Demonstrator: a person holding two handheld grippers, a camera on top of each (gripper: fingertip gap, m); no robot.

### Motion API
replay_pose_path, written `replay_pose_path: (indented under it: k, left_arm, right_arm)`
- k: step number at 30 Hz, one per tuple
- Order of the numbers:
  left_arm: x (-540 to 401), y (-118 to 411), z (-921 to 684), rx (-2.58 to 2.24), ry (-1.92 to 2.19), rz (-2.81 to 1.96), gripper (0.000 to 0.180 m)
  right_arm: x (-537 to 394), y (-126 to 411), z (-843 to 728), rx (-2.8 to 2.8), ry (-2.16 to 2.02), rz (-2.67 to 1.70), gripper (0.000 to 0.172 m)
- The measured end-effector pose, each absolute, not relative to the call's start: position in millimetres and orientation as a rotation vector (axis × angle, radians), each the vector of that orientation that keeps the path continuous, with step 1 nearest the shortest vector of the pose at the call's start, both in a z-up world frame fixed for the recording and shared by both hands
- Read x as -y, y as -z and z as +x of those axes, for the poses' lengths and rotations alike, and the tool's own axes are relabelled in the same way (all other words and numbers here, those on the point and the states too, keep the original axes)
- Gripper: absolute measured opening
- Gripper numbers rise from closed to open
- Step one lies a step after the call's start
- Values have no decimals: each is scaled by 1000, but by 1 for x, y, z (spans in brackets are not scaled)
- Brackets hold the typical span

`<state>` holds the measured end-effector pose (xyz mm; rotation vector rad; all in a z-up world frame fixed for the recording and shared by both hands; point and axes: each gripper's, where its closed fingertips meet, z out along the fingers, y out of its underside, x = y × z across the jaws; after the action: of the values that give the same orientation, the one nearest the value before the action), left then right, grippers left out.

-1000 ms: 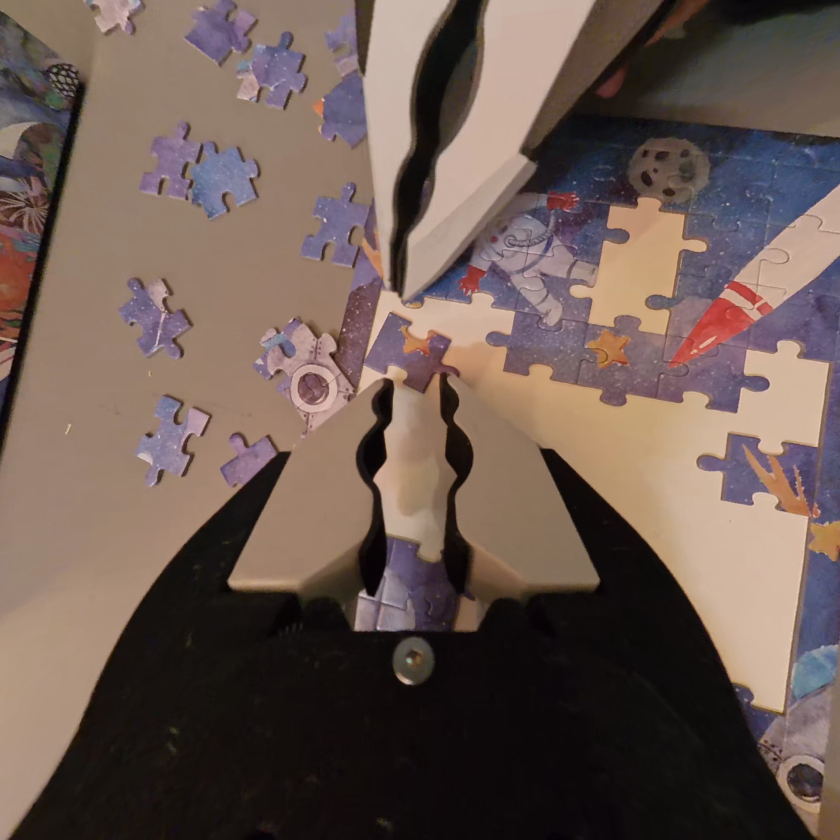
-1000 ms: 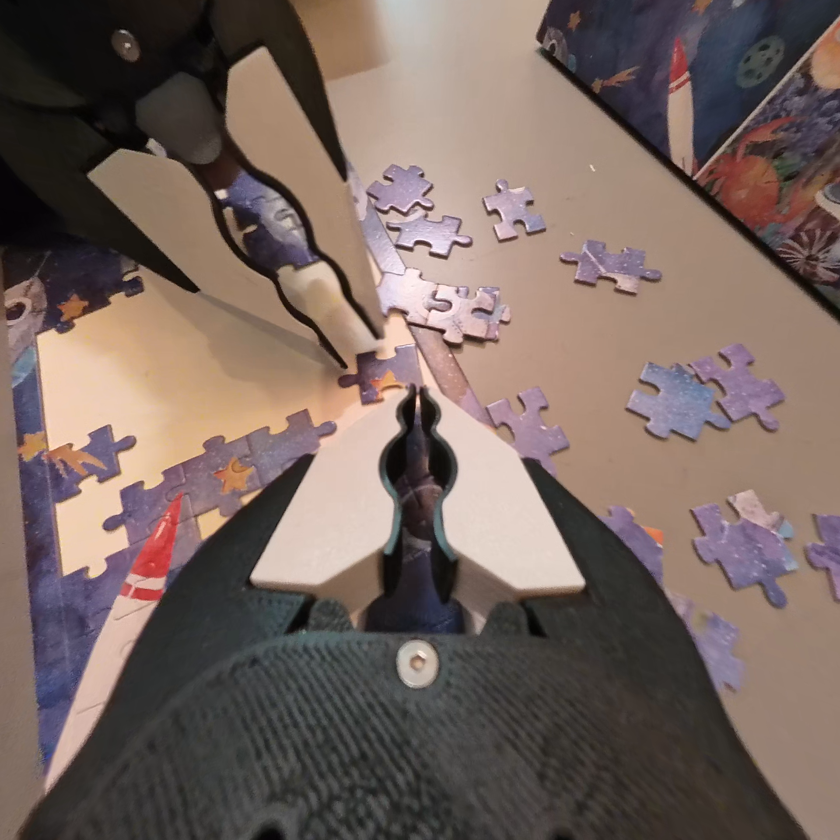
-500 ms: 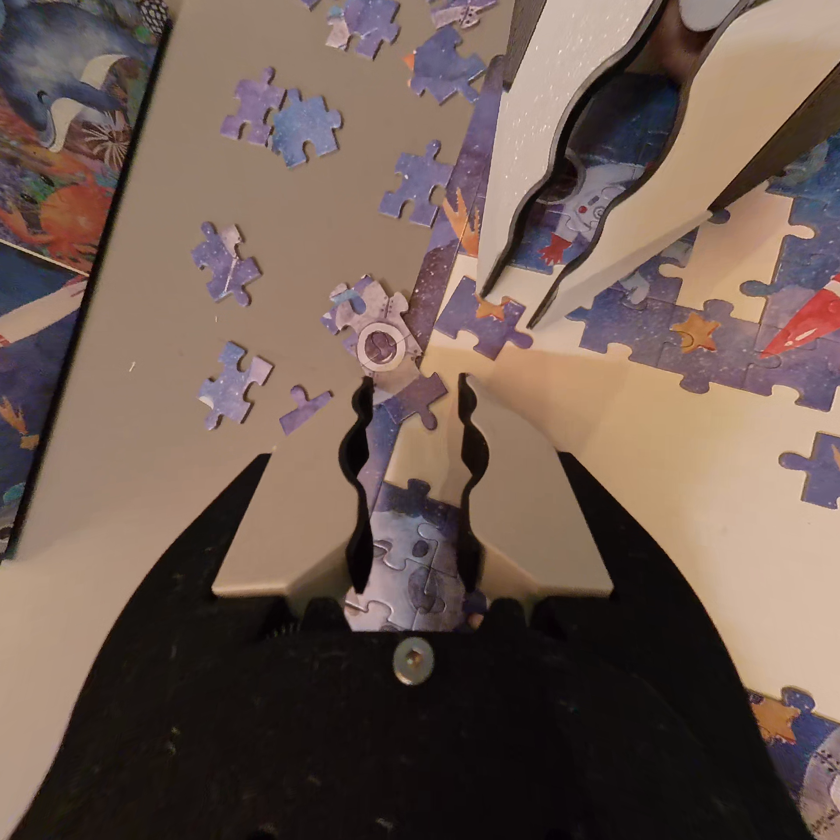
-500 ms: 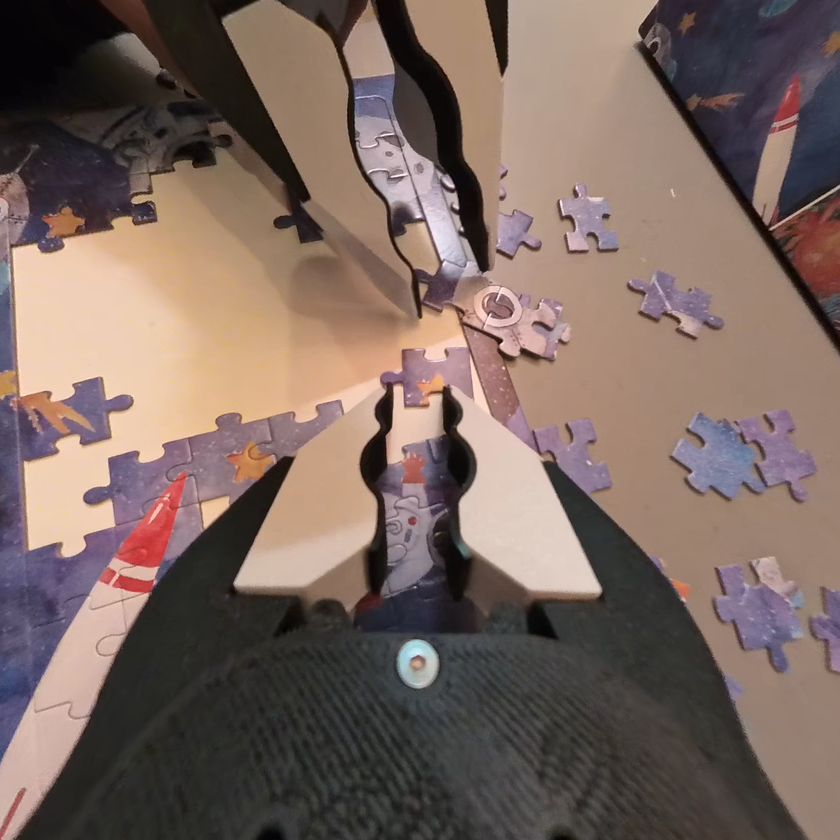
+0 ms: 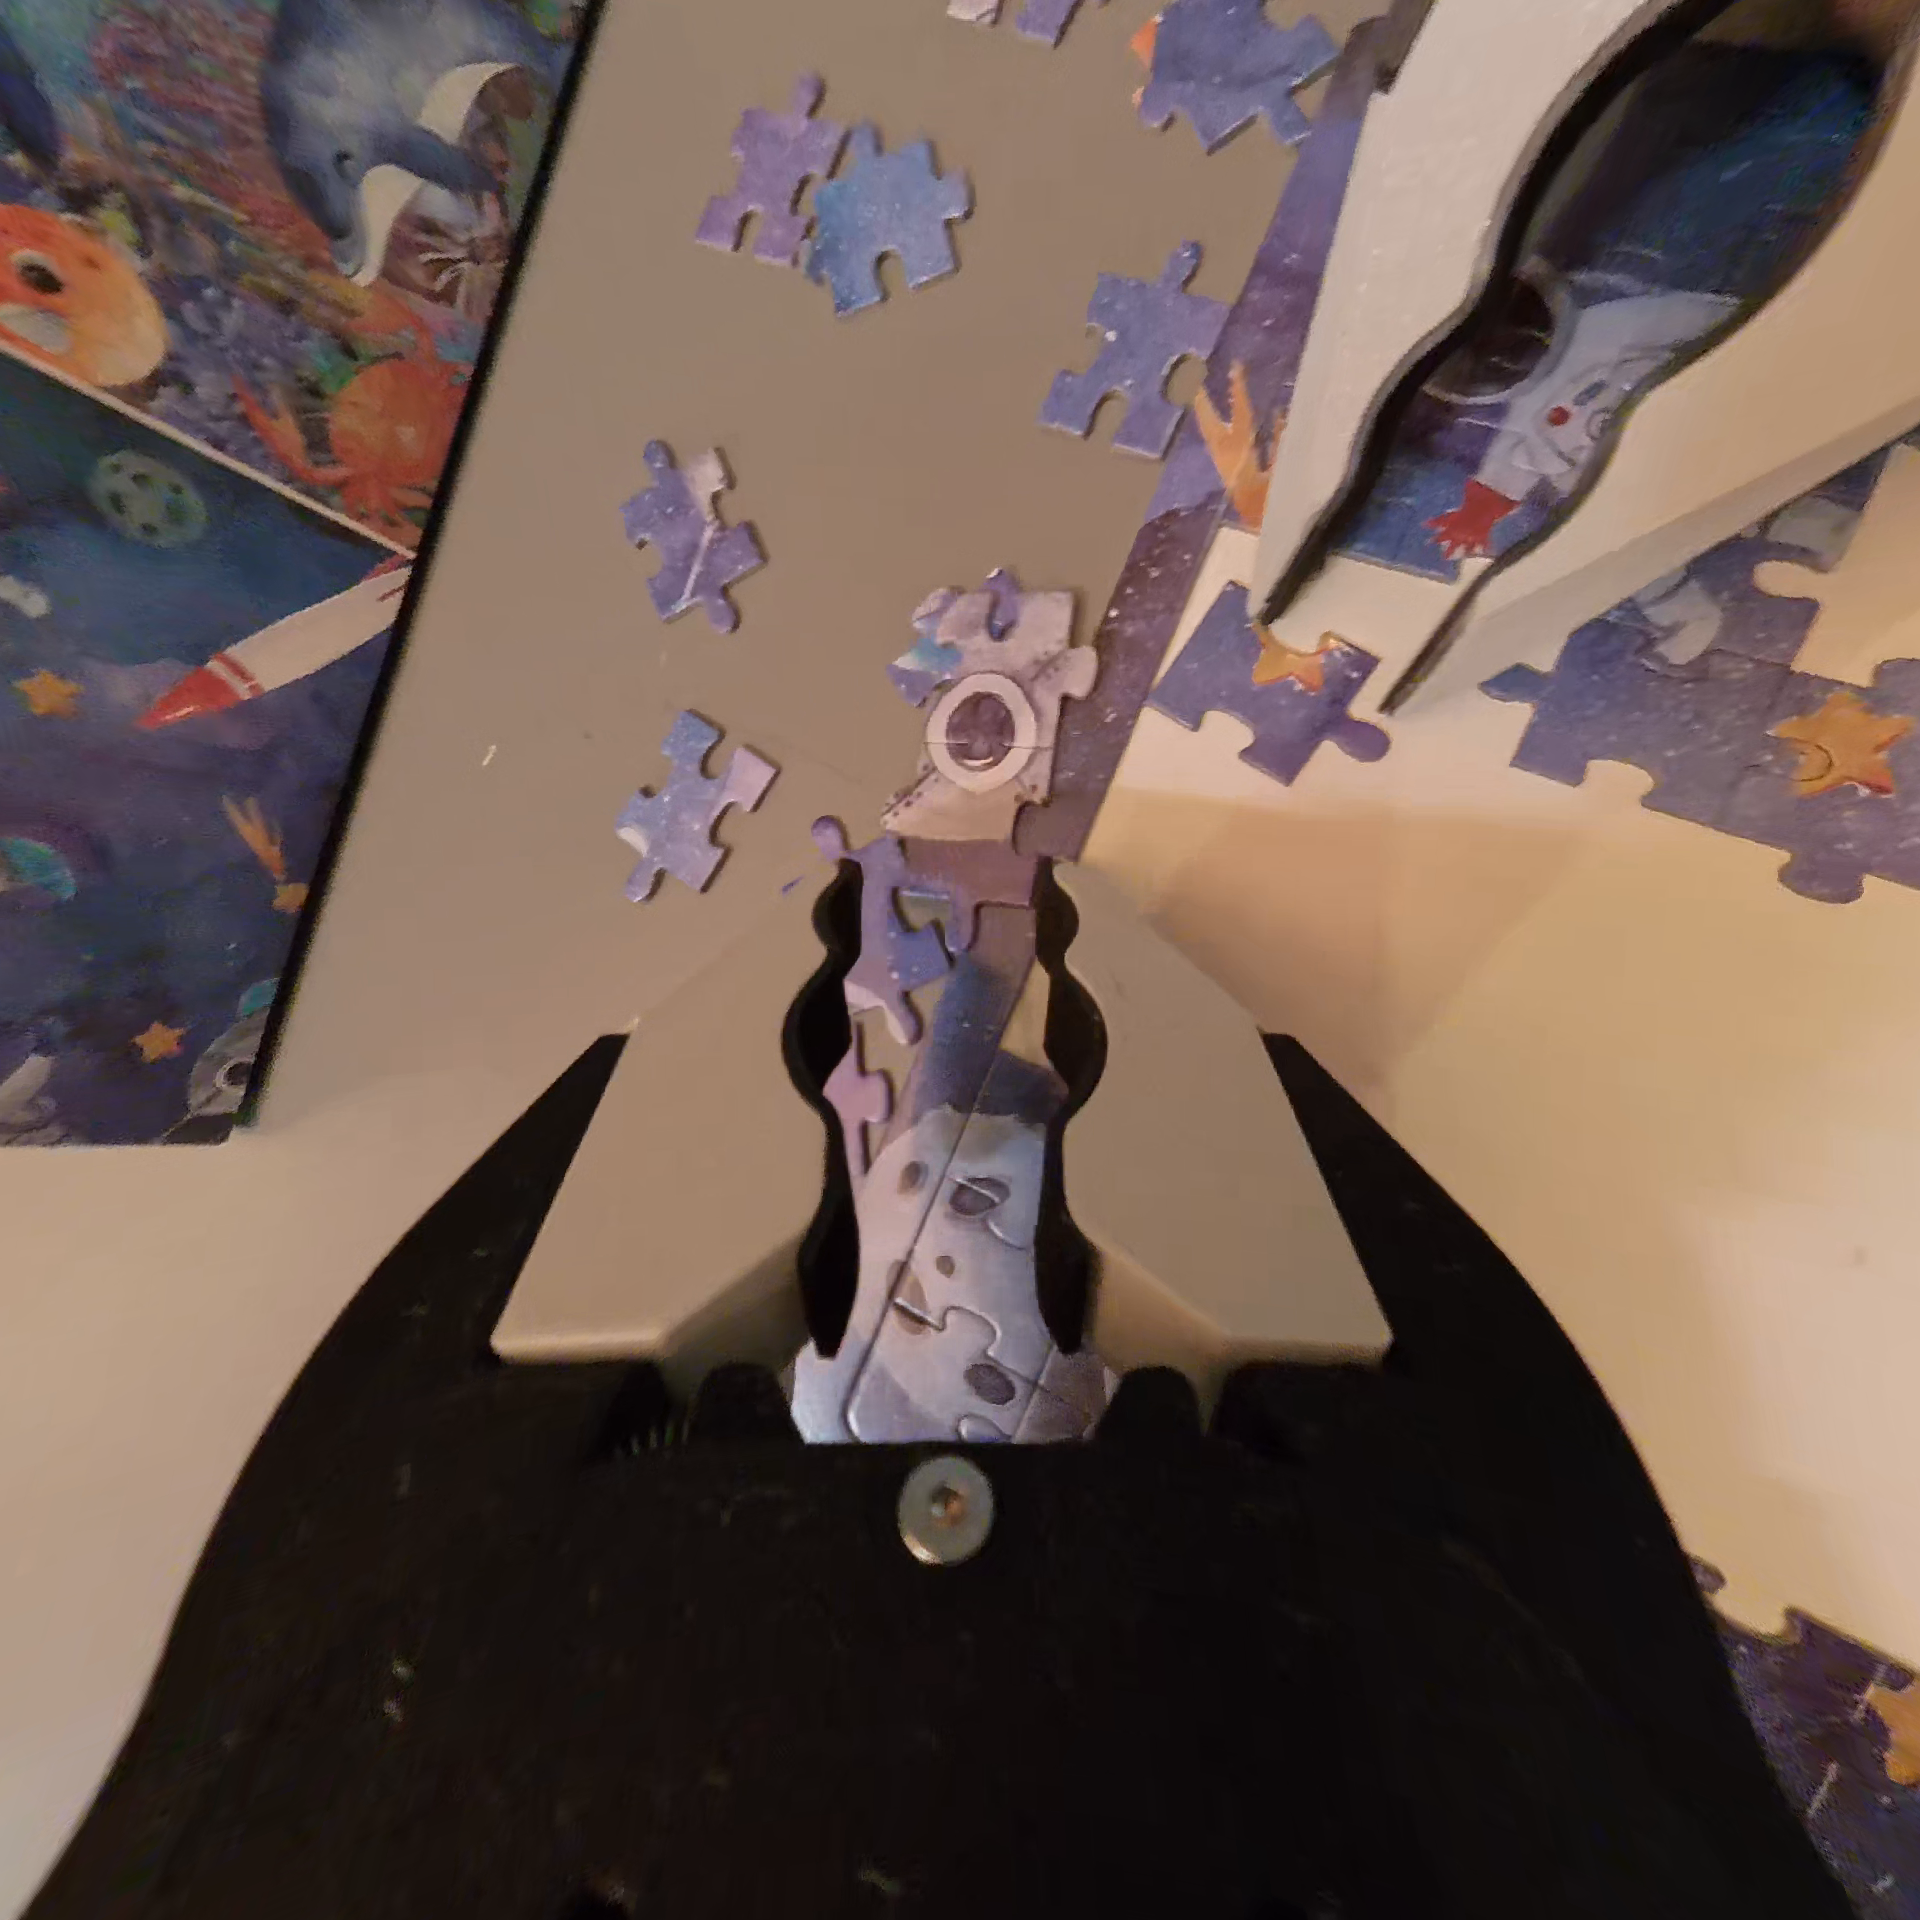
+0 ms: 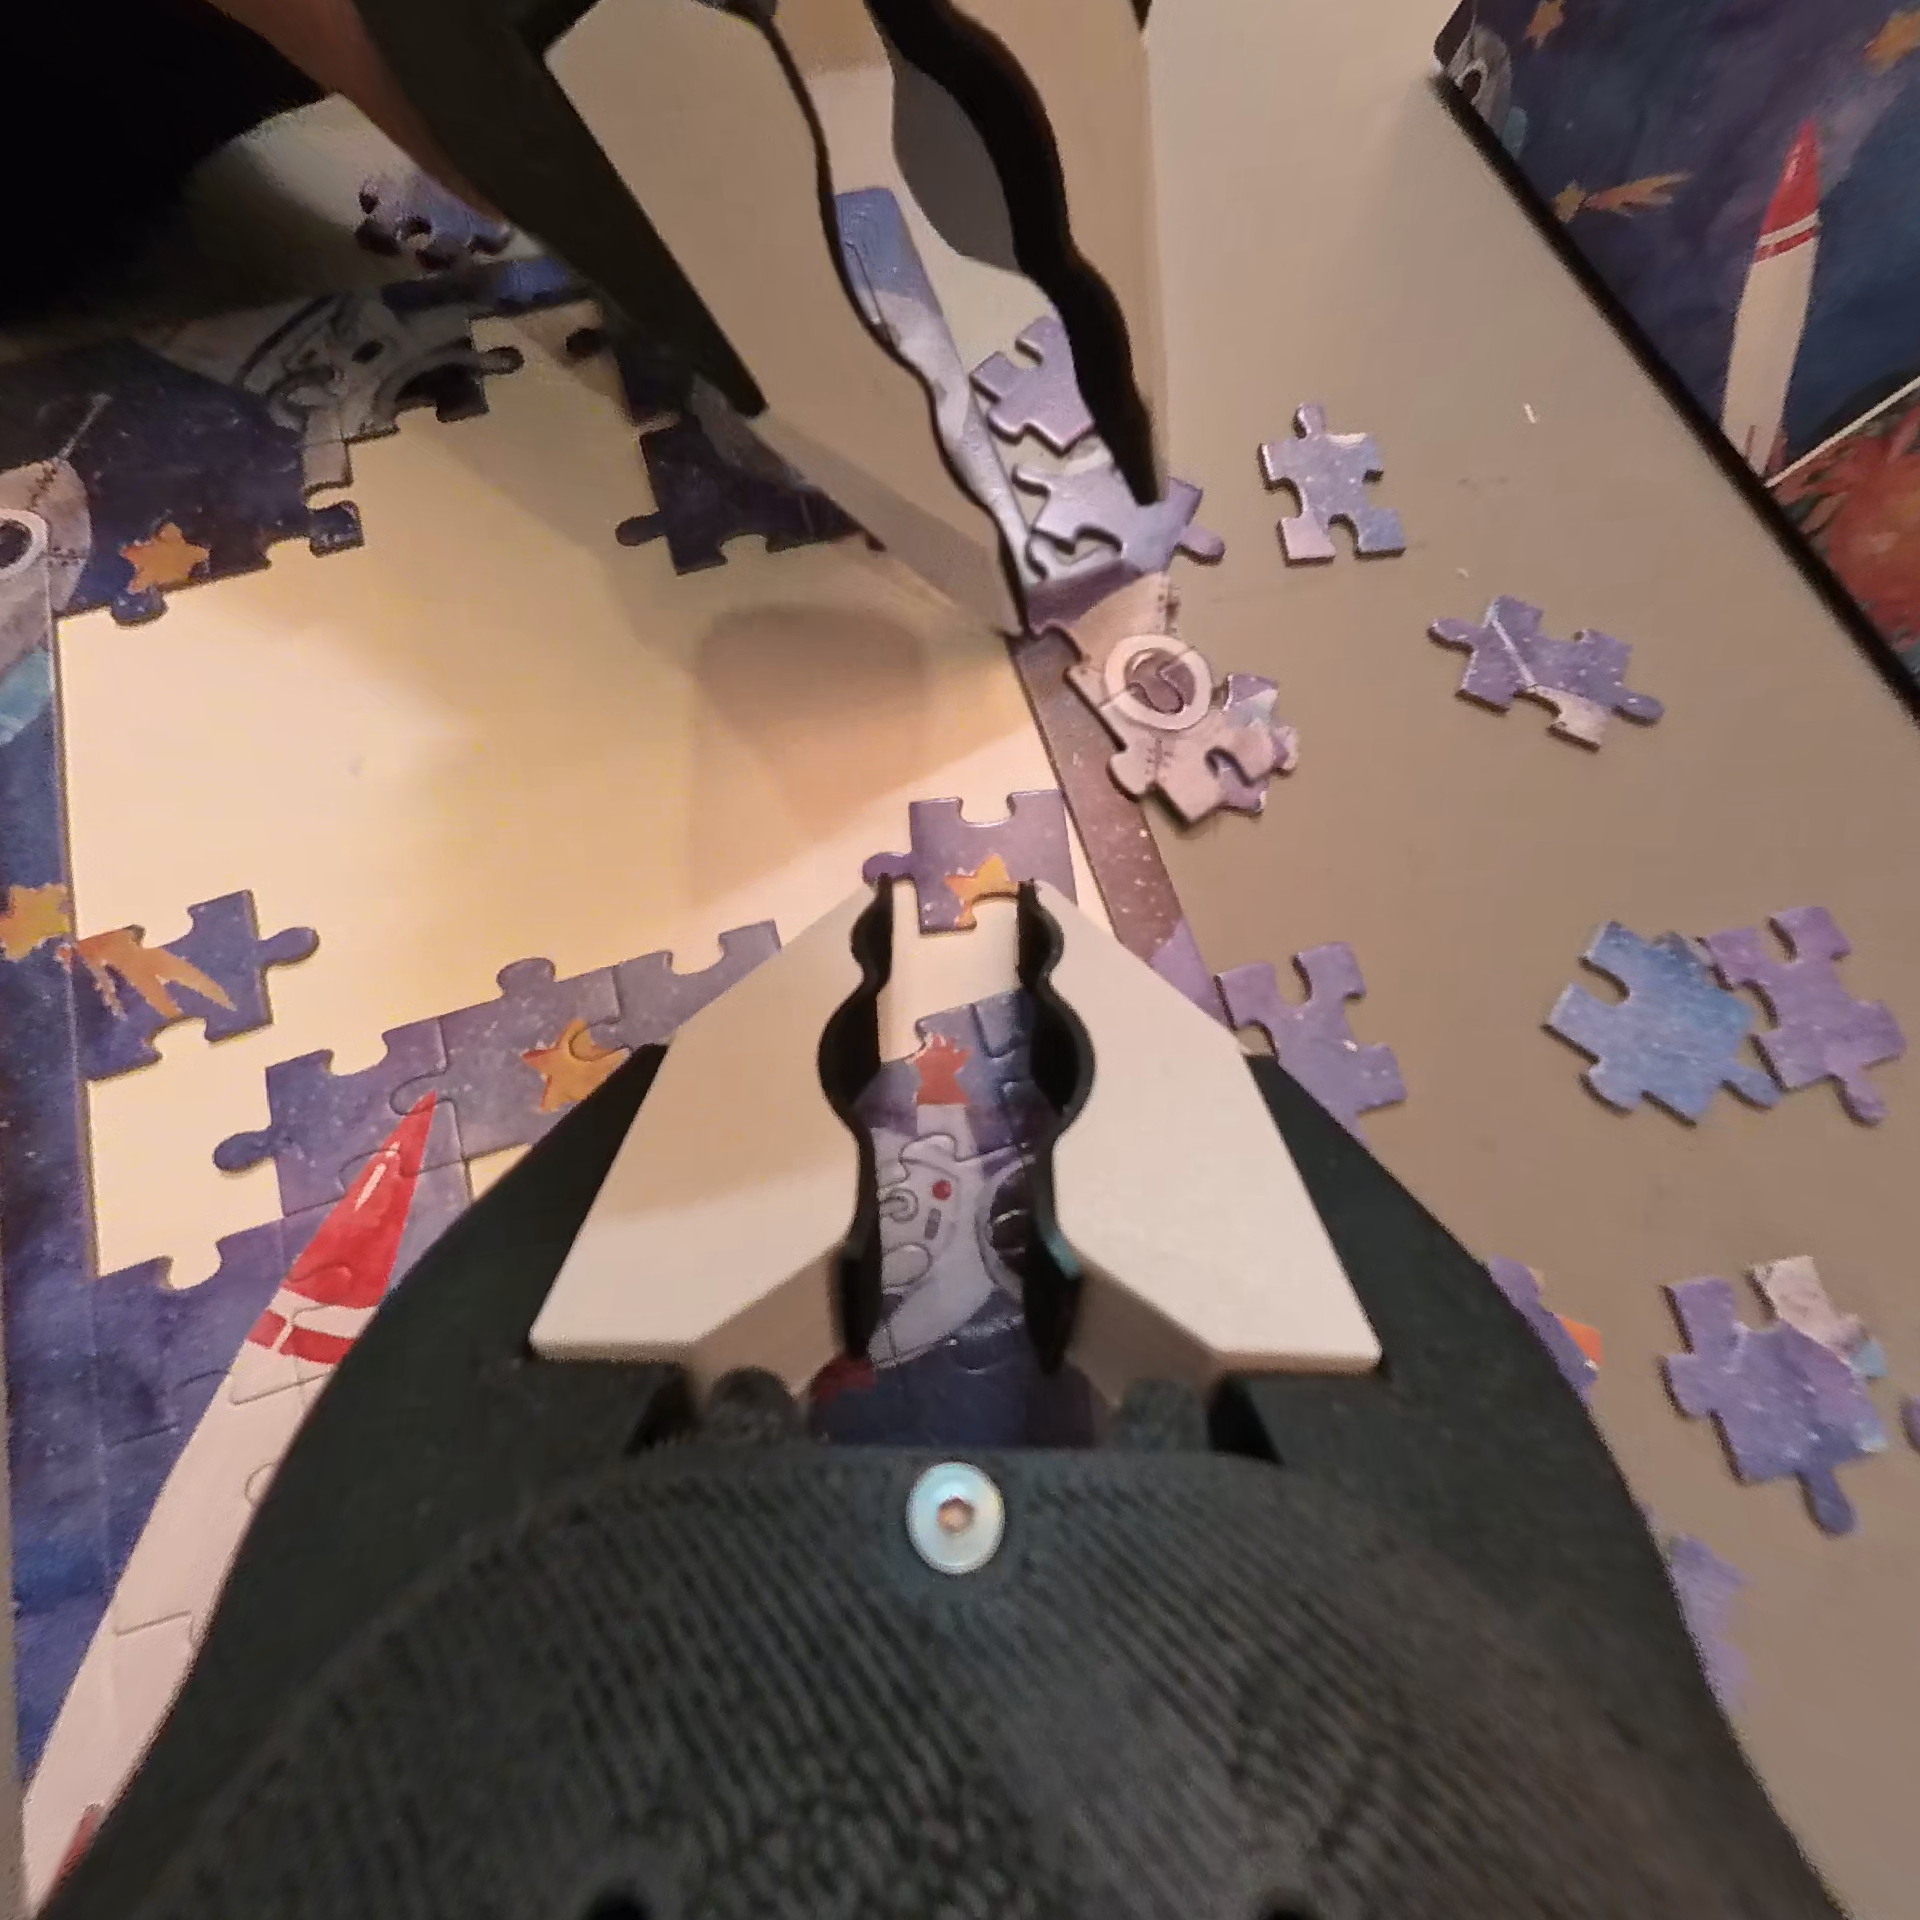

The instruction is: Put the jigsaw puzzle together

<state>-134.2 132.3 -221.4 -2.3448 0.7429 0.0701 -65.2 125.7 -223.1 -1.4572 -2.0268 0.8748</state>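
My left gripper (image 5: 940,888) is open over the dark border (image 5: 1127,665) of a space puzzle tray. A loose purple piece (image 5: 888,940) lies flat between its fingers, against the left pad and clear of the right one. It also shows in the right wrist view (image 6: 1081,509), under the left gripper (image 6: 1075,561). A grey piece with a round window (image 5: 982,722) lies just beyond the tips. My right gripper (image 6: 956,885) is open and empty, with its tips at a purple piece with an orange star (image 6: 987,852) that lies on the cream board (image 6: 416,727).
Several loose purple pieces (image 6: 1662,1018) are scattered on the grey table (image 6: 1455,831). A picture-covered puzzle box (image 5: 156,520) stands along the table's far side. Joined sections with a rocket (image 6: 364,1195) and an astronaut lie in the tray. Left tips to right tips: about 8 cm.
My right gripper has opened from shut and stayed by the star piece. My left gripper has moved off the star piece to the tray border, over the loose purple piece, and opened wider.
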Motion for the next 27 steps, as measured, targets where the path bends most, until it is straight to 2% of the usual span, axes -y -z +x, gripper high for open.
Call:
replay_pose_path:
  k: [10,15,22,27]
  left_arm:
    - [-136,223,-133,-703,-50,-2338,35]
    - [-142,222,-139,-638,-95,-2325,24]
    - [-124,221,-93,-818,185,-2297,24]
    - [-116,228,-82,-882,243,-2320,28]
  right_arm:
    - [-131,224,-63,2024,-843,-1474,22]
    - [-132,224,-64,2021,-825,-1464,23]
    - [-135,224,-64,1987,-855,-1530,29]
    - [-135,224,-65,1976,-882,-1548,28]
